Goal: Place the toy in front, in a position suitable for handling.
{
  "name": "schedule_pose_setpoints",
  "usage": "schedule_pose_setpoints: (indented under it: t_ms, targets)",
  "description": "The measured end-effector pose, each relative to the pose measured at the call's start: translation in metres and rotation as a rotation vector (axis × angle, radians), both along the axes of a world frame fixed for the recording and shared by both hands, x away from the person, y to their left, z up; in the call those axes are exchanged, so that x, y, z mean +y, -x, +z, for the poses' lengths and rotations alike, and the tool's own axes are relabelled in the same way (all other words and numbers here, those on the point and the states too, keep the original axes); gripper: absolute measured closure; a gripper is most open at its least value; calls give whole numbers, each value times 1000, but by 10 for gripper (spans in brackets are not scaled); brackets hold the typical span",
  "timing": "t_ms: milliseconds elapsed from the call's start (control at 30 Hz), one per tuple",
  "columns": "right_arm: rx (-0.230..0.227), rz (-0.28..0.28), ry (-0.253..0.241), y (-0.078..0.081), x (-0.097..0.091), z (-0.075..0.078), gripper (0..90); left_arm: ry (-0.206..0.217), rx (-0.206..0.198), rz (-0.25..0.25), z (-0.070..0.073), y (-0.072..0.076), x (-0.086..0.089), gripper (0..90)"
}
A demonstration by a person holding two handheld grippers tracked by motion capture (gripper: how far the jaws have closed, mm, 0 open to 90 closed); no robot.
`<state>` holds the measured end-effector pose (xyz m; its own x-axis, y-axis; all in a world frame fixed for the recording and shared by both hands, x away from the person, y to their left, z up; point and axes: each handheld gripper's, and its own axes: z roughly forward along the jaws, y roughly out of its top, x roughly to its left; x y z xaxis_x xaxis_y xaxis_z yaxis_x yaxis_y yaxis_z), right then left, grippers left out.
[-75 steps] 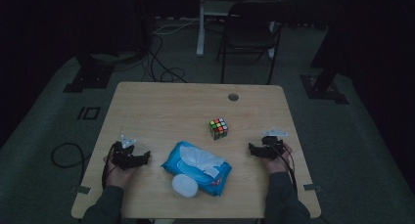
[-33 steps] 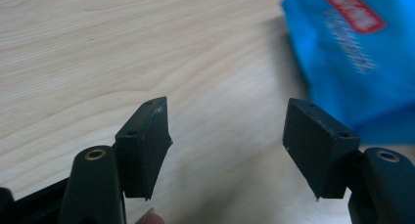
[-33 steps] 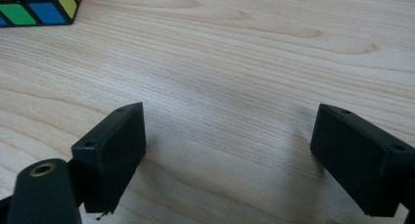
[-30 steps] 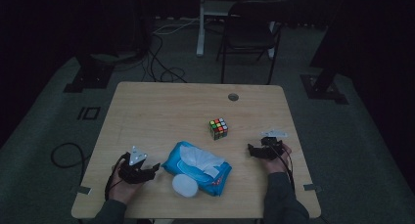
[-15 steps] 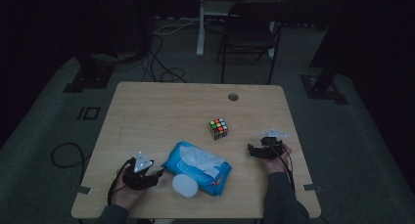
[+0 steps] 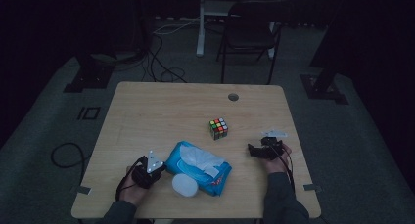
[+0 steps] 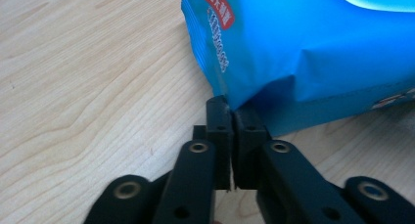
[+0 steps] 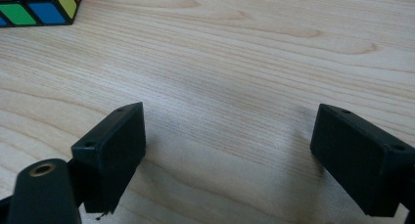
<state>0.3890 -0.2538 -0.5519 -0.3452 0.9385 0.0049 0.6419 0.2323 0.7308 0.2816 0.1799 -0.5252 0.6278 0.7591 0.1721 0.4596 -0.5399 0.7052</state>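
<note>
1. My left gripper point(image 6: 148, 172) is sitting at the near left of the wooden table point(image 6: 161, 111), my hand wrapped round it, jaws pointing right at the wipes pack point(image 6: 199, 166)
2. In the left gripper view my left gripper point(image 7: 230, 117) is showing its jaws having just been closing; they are now standing pressed together, with the pack's crimped corner at their tips, apparently pinched between the pads, though how much foil is caught I cannot tell
3. My right gripper point(image 6: 265, 149) is resting at the right side of the table, well apart from the pack, forearm coming in from the bottom edge
4. In the right gripper view my right gripper point(image 8: 230, 145) is standing wide, with bare table between the jaws and nothing held
5. The high view is coming out dim; the gripper details are hard to make out there, and my forearms are getting cut off at the bottom edge
6. The wipes pack point(image 7: 313, 48) is looking glossy blue, soft and creased, with a red label; its top is running out of the left gripper view
7. A white round lid point(image 6: 185, 185) is lying just beside the pack's near edge
8. A puzzle cube point(image 6: 219, 128) is sitting mid-table; the cube point(image 8: 39, 6) is getting clipped at the corner of the right gripper view
</note>
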Motion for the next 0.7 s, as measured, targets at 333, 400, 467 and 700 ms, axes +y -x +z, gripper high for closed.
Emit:
schedule_pose_setpoints:
  t_ms: [333,400,467,700]
  targets:
    - [0,0,0,0,0,0,131,13,6,17,1,-6,4,900]
    - [0,0,0,0,0,0,131,14,7,29,1,-8,6,900]
    - [0,0,0,0,0,0,131,16,10,39,1,-10,9,900]
    - [0,0,0,0,0,0,131,30,31,77,2,-19,21,899]
